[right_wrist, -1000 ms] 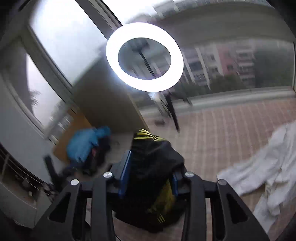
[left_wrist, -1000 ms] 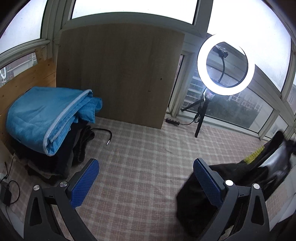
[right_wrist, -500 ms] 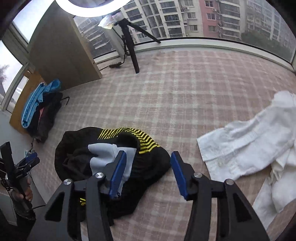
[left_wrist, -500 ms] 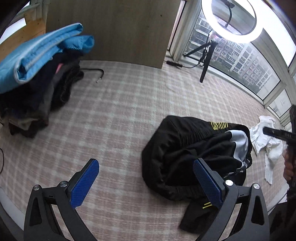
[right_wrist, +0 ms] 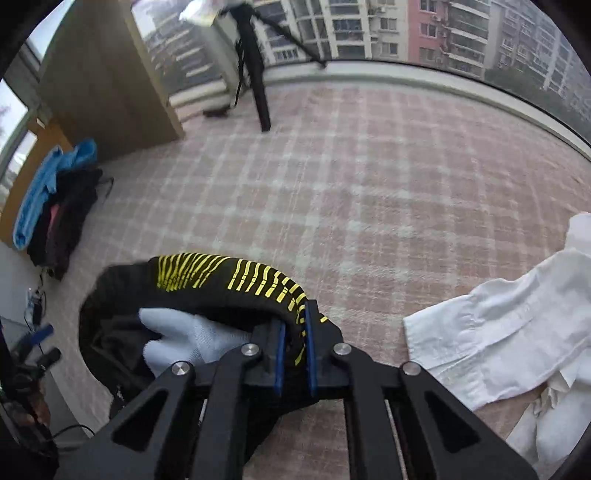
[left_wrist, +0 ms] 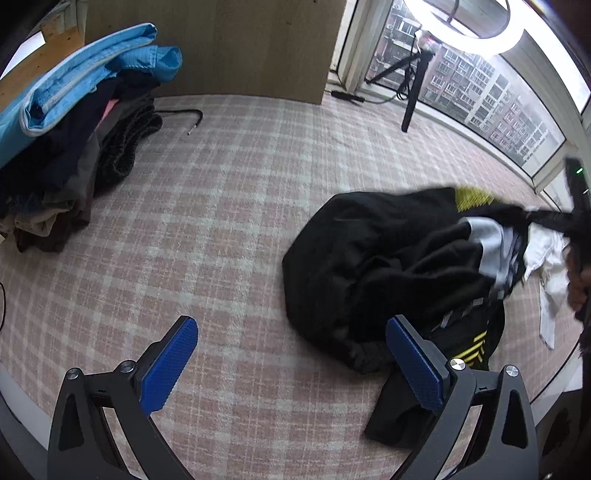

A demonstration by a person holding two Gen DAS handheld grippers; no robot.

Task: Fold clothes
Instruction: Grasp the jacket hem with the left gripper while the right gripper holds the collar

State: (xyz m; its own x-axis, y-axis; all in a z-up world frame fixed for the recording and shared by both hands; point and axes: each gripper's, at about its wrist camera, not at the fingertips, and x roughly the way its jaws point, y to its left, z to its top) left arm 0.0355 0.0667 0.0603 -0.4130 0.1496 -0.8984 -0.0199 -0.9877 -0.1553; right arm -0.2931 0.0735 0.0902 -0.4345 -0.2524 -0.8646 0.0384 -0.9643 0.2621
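1. Floor covering: pink-and-cream plaid carpet (left_wrist: pixel 229 206), filling the centre of both views.
2. Wooden panel (left_wrist: pixel 221 48), upright, upper centre of the left view; upper left in the right view.
3. Ring light (left_wrist: pixel 476 37), lit, upper right of the left view, on a black tripod (right_wrist: pixel 255 74) standing on the carpet.
4. Windows (left_wrist: pixel 491 99), along the right edge; apartment blocks (right_wrist: pixel 424 29) outside.
5. Black cable (left_wrist: pixel 192 118), on the carpet below the panel.

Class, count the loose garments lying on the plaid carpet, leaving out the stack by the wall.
2: the black garment, its striped edge pinched in the right gripper, and the white shirt beside it. Others may lie out of view.
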